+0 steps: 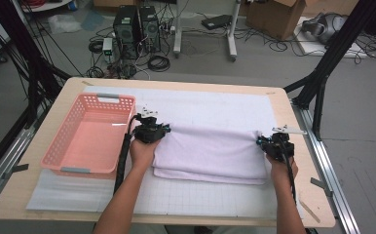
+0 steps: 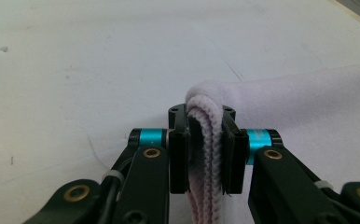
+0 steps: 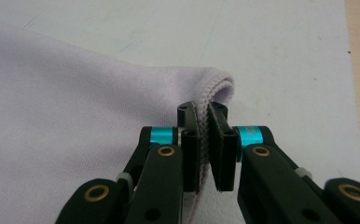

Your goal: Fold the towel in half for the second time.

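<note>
A pale lilac towel (image 1: 210, 151) lies folded across the middle of the white mat. My left gripper (image 1: 152, 129) is shut on the towel's far left corner; in the left gripper view the ribbed towel edge (image 2: 205, 140) is pinched between the black jaws of the left gripper (image 2: 205, 154). My right gripper (image 1: 273, 141) is shut on the far right corner. In the right gripper view the folded towel hem (image 3: 205, 135) sits clamped in the right gripper (image 3: 205, 154), with the towel (image 3: 66, 116) spreading to the left.
A pink plastic basket (image 1: 64, 146) stands empty at the left of the table, close to my left gripper. The white gridded mat (image 1: 215, 105) covers most of the wooden table (image 1: 303, 170). Computers and cables lie on the floor beyond.
</note>
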A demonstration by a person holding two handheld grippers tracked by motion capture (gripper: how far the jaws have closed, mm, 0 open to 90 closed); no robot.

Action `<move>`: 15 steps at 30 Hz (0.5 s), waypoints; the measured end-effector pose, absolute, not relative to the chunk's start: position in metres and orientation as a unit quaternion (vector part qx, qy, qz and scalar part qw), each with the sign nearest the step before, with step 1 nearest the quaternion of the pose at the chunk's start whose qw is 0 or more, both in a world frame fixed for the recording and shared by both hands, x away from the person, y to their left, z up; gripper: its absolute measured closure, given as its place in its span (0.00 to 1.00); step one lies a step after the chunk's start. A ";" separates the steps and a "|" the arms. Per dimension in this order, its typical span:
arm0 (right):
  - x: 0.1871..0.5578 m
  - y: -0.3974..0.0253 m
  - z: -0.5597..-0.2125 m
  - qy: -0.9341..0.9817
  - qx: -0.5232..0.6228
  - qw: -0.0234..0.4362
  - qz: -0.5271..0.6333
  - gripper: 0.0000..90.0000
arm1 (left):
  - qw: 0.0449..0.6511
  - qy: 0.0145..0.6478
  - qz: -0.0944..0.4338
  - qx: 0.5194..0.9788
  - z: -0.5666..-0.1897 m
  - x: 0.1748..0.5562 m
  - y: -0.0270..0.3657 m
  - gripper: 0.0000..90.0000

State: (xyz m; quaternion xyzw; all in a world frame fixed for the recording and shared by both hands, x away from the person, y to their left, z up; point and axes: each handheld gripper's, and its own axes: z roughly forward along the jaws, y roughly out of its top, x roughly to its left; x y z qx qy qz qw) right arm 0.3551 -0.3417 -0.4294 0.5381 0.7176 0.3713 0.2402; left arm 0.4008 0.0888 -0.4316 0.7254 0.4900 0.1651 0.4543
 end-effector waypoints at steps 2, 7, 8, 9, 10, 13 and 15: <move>0.357 -0.341 -0.431 0.718 0.535 0.243 0.373 0.93 | 0.447 0.481 0.169 0.735 -0.435 0.402 0.089 0.85; 0.360 -0.341 -0.435 0.715 0.540 0.237 0.376 0.87 | 0.452 0.485 0.158 0.732 -0.435 0.401 0.089 0.75; 0.359 -0.341 -0.434 0.711 0.543 0.240 0.378 0.82 | 0.453 0.486 0.152 0.731 -0.434 0.400 0.090 0.67; 0.357 -0.341 -0.432 0.705 0.546 0.244 0.381 0.74 | 0.456 0.485 0.148 0.731 -0.432 0.398 0.090 0.60; 0.356 -0.342 -0.430 0.699 0.550 0.245 0.387 0.68 | 0.456 0.483 0.151 0.732 -0.431 0.395 0.091 0.57; 0.350 -0.346 -0.426 0.693 0.551 0.242 0.396 0.62 | 0.447 0.469 0.149 0.747 -0.424 0.385 0.092 0.51; 0.345 -0.347 -0.425 0.693 0.546 0.243 0.402 0.61 | 0.459 0.457 0.161 0.745 -0.421 0.374 0.092 0.51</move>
